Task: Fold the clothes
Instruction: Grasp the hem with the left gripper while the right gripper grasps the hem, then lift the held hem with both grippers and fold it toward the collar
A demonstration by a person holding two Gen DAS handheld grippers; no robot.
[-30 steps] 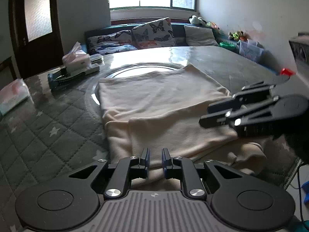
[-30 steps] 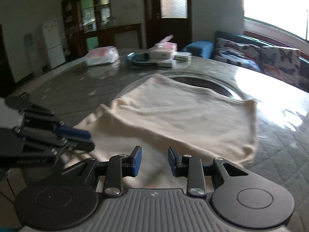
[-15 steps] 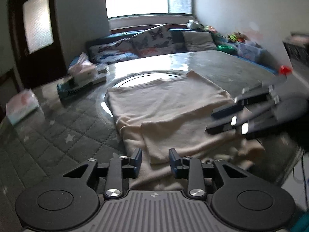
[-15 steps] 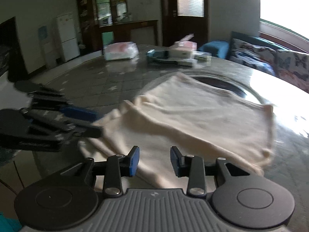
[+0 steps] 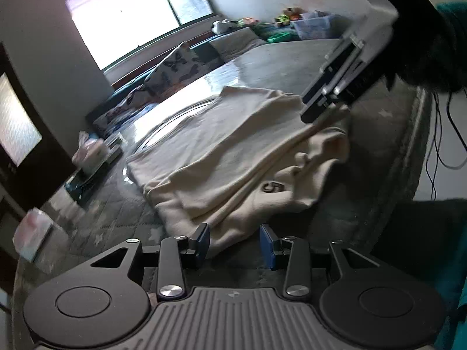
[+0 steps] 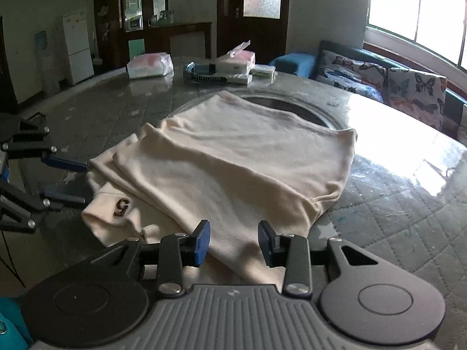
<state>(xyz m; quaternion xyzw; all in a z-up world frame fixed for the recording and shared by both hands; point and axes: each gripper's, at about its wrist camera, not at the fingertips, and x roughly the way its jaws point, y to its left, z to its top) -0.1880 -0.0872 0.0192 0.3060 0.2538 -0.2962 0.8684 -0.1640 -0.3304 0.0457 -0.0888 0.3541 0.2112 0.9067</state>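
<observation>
A cream garment (image 6: 233,163) lies partly folded on the round table, with a dark "5" patch (image 6: 121,203) on its near sleeve. It also shows in the left wrist view (image 5: 233,157). My left gripper (image 5: 235,240) is open and empty at the garment's near left corner; it also shows in the right wrist view (image 6: 67,180). My right gripper (image 6: 233,240) is open and empty over the garment's near right edge; in the left wrist view (image 5: 321,108) its tips are at the far right corner of the cloth.
The quilted grey table cover (image 6: 394,218) has a glass turntable (image 6: 292,108) in the middle. Tissue packs (image 6: 150,65), a tissue box (image 6: 236,61) and a tray stand at the far side. A sofa with butterfly cushions (image 6: 408,84) is under the window.
Both grippers have opened wider and pulled back toward the table's near edge. The left view has tilted. The sleeve with the "5" patch now shows.
</observation>
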